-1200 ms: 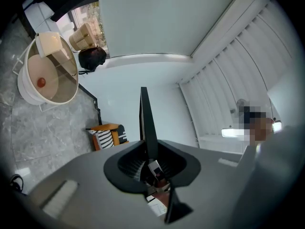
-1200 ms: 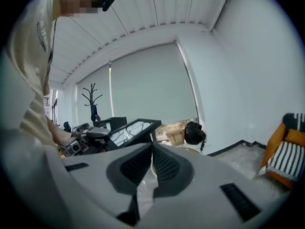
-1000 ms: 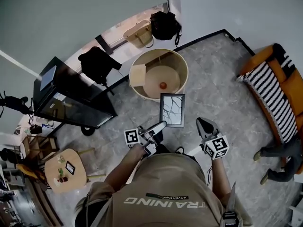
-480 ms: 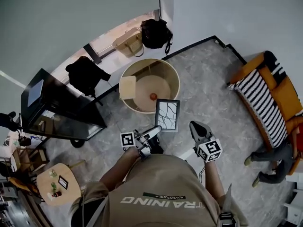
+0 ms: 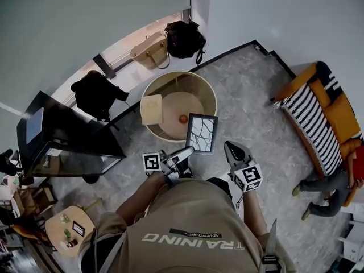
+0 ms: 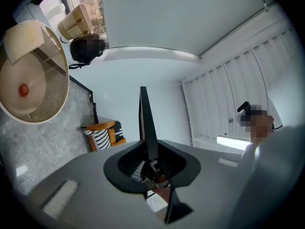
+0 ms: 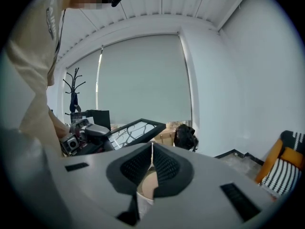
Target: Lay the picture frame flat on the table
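The black picture frame (image 5: 202, 132), with a branch pattern behind its glass, hangs in the air over the near rim of the round wooden table (image 5: 210, 95). My left gripper (image 5: 190, 151) is shut on the frame's lower left edge. In the left gripper view the frame (image 6: 144, 118) stands edge-on between the jaws of the left gripper (image 6: 148, 151), with the table (image 6: 57, 111) far left. My right gripper (image 5: 230, 148) floats just right of the frame, shut and empty. From the right gripper (image 7: 151, 149) the frame (image 7: 136, 130) shows tilted to the left.
On the table lie a beige square board (image 5: 152, 108) and a small red ball (image 5: 182, 119). A black cabinet (image 5: 62, 141) stands left, a striped orange sofa (image 5: 324, 112) right with a person's legs (image 5: 321, 192) below. Bags (image 5: 182, 38) sit by the wall.
Both grippers and the held frame have moved toward the round table, which now lies closer under the frame. The grip on the frame is unchanged.
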Motion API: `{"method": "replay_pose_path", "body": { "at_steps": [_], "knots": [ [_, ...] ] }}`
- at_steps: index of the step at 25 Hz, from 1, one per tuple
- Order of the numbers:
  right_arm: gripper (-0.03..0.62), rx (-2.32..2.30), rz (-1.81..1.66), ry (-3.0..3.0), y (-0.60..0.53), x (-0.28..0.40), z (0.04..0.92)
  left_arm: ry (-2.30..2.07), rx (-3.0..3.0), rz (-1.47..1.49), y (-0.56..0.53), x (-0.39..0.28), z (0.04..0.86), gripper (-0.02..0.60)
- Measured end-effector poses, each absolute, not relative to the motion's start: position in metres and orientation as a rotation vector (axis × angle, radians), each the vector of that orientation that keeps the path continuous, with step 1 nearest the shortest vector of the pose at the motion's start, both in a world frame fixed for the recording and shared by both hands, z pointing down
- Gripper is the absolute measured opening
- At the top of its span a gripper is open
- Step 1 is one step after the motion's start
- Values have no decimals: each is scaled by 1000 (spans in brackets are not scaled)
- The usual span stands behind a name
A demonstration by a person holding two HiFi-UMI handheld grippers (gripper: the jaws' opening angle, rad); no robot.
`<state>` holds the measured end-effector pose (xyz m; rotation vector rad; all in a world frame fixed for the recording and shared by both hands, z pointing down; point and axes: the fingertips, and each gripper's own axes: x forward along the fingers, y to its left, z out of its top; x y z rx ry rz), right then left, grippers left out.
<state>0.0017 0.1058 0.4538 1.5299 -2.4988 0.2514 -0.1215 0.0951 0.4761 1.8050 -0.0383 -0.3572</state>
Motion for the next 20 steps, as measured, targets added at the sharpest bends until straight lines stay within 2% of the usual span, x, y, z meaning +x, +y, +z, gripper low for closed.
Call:
{"method": "replay_pose_path", "body": {
  "at_steps": [10, 20],
  "knots": [
    [8, 1565, 306, -2449, 70, 7, 457, -49, 1780, -350, 45, -125, 488, 75],
    [8, 1528, 423, -2462, 24, 48, 484, -98, 1731, -360, -7, -81, 495, 75]
  ]
}}
